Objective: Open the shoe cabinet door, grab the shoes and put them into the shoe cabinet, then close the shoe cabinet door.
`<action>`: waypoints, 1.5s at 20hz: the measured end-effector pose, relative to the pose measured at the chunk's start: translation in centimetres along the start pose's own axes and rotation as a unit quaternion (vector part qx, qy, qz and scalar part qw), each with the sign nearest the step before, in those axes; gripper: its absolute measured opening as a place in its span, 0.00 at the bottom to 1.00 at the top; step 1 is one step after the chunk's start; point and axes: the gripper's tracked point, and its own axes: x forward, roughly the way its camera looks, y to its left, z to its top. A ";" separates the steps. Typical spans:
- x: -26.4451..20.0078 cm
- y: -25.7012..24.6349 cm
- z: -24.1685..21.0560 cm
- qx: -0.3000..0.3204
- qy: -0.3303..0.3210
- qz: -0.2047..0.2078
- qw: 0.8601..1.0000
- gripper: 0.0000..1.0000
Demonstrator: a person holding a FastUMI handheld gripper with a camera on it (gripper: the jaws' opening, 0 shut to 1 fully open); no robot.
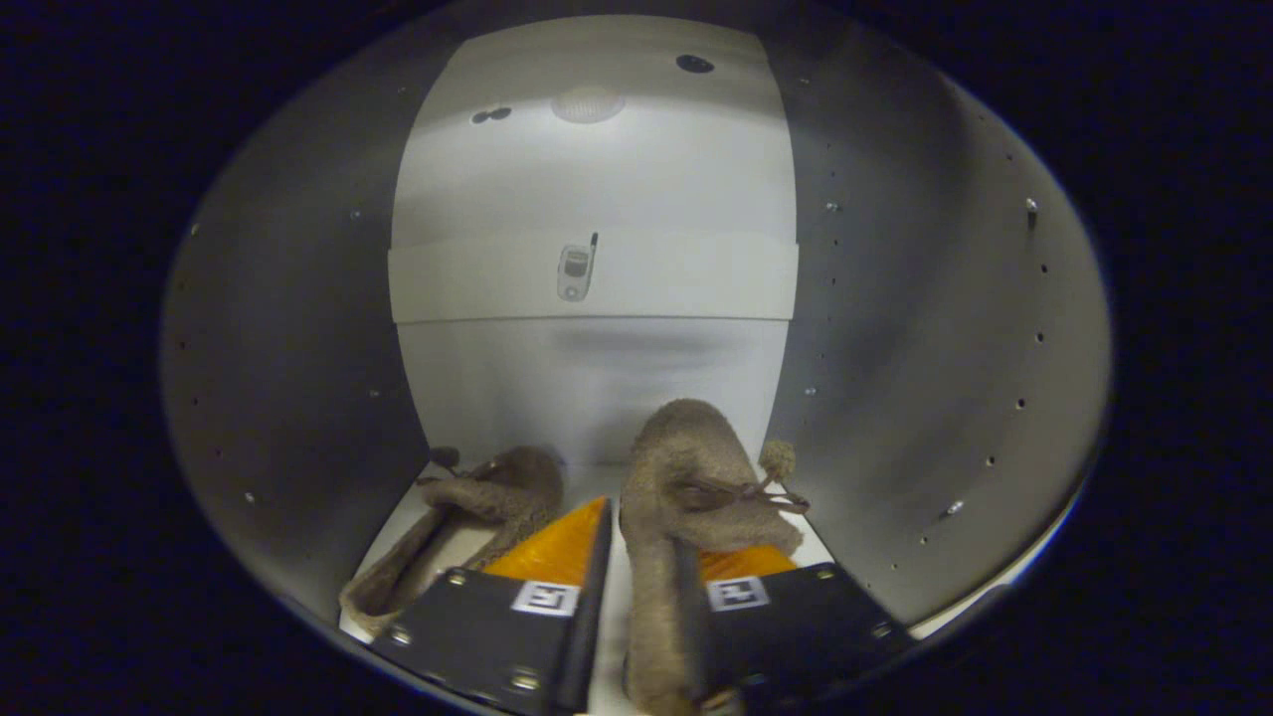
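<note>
I am looking into the white shoe cabinet [597,378], with its floor just under the fingers. Two fuzzy brown slippers lie on that floor, toes toward the back wall. The left slipper [477,507] lies beside and partly behind the left finger. The right slipper [686,467], with a small pompom on a cord, has its inner side wall standing between the fingers. My gripper [642,527] is slightly open around that wall: the wall lies against the right finger, and a thin strip of white floor shows between it and the left finger.
Grey side walls [298,378] dotted with peg holes close in left and right. A white shelf [597,288] crosses the cabinet at mid-height above the slippers, with more back wall above it. The cabinet's front lip [995,587] curves past the right finger.
</note>
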 end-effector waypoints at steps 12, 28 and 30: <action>-2.0 1.9 -2.1 -0.040 0.026 0.009 0.999 0.66; -13.9 -0.1 -0.9 -0.003 -0.030 0.016 0.999 0.66; -15.9 -0.5 -0.8 -0.002 -0.040 0.018 0.999 0.66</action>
